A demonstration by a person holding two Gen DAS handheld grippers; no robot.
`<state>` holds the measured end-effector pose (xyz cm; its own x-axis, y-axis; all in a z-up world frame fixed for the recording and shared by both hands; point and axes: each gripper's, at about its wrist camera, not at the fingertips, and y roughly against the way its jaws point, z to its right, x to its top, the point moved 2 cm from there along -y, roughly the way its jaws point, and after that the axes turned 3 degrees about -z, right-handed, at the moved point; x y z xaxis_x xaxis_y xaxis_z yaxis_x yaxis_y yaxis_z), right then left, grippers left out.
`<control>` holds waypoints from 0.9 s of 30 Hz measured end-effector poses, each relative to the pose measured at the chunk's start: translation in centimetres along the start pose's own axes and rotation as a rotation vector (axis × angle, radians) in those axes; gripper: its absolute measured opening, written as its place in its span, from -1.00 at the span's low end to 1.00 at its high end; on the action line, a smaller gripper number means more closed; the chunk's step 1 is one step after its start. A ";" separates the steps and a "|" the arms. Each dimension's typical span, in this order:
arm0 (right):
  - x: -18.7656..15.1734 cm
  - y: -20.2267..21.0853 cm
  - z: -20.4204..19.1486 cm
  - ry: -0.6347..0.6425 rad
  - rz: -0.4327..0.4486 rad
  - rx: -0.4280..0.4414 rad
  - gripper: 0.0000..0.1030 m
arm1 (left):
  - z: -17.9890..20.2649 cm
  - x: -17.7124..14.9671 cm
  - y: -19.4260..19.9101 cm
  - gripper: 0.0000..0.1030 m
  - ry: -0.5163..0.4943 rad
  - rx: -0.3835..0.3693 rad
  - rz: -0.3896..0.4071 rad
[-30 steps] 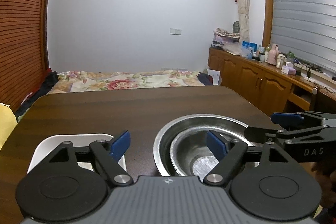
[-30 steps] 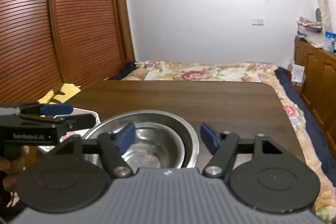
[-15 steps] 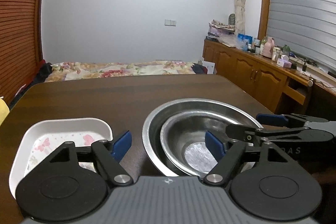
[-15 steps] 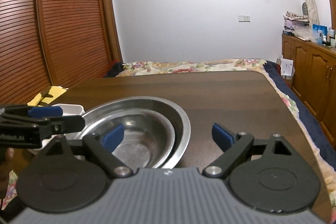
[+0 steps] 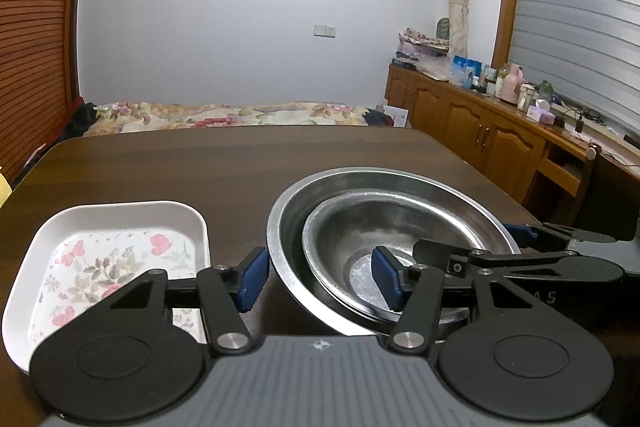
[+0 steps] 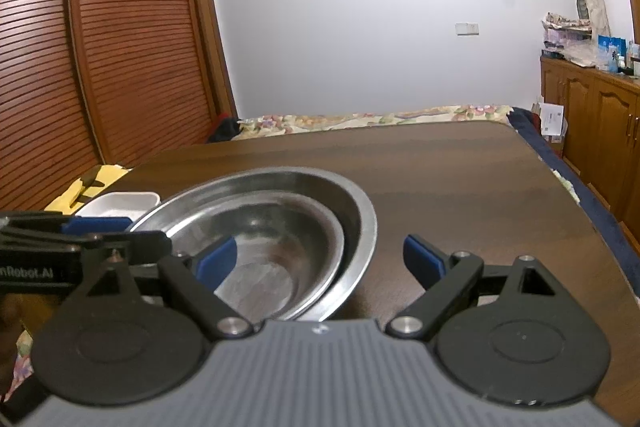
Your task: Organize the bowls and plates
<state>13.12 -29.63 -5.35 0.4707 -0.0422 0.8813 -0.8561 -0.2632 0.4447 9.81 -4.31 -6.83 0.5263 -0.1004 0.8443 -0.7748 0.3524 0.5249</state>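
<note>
Two steel bowls sit nested on the dark wooden table: a large bowl (image 5: 384, 183) (image 6: 360, 211) with a smaller bowl (image 5: 360, 227) (image 6: 280, 227) inside it. A white rectangular plate with a floral print (image 5: 108, 251) (image 6: 120, 203) lies just left of them. My left gripper (image 5: 318, 277) is open, its jaws straddling the near left rim of the bowls. My right gripper (image 6: 320, 259) is open, its jaws straddling the near right rim. Each gripper shows in the other's view. Neither holds anything.
A bed with a floral cover (image 5: 224, 115) stands beyond the table's far edge. Wooden cabinets with clutter on top (image 5: 500, 123) run along the right wall. Slatted wooden doors (image 6: 100, 47) are on the left. A yellow object (image 6: 92, 185) lies off the table's left edge.
Both grippers have risen and pulled back a little, showing more of the bowls and the plate. The right gripper's jaws have opened wider. The bowls and plate have not moved.
</note>
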 end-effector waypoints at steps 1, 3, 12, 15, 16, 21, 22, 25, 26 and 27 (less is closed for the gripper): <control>-0.1 0.0 0.0 -0.002 -0.002 0.002 0.75 | 0.0 0.0 0.0 0.09 0.001 0.002 -0.001; -0.2 -0.1 -0.2 -0.003 -0.007 0.004 0.75 | -0.2 -0.1 0.0 0.01 0.006 0.005 -0.003; -0.3 -0.3 -0.4 -0.022 -0.016 0.022 0.38 | -0.4 -0.1 -0.2 -0.24 0.024 0.009 -0.015; -0.4 -0.4 -0.4 -0.023 -0.019 0.022 0.26 | -0.4 -0.1 -0.2 -0.27 0.024 0.011 -0.014; -0.5 -0.4 -0.4 -0.023 -0.020 0.023 0.19 | -0.4 -0.1 -0.1 -0.27 0.022 0.016 -0.014; -0.4 -0.2 -0.9 -0.004 -0.004 0.013 -0.01 | -0.4 0.1 0.3 -0.29 0.018 0.033 -0.004; -0.4 -0.1 -0.9 -0.007 -0.004 0.012 -0.02 | -0.4 0.2 0.5 -0.29 0.021 0.032 -0.002; -0.2 0.0 -0.7 -0.016 -0.002 0.014 -0.13 | -0.4 0.5 1.0 -0.29 0.019 0.038 0.009; -0.1 0.1 -0.7 -0.020 0.000 0.017 -0.16 | -0.4 0.7 1.1 -0.29 0.018 0.039 0.014; 0.1 0.2 -0.7 -0.022 0.005 0.016 -0.19 | -0.3 0.8 1.3 -0.29 0.019 0.038 0.017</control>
<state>12.84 -29.03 -5.10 0.4711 -0.0643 0.8798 -0.8550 -0.2785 0.4375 9.39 -3.63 -5.50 0.5196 -0.0771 0.8509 -0.7960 0.3182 0.5149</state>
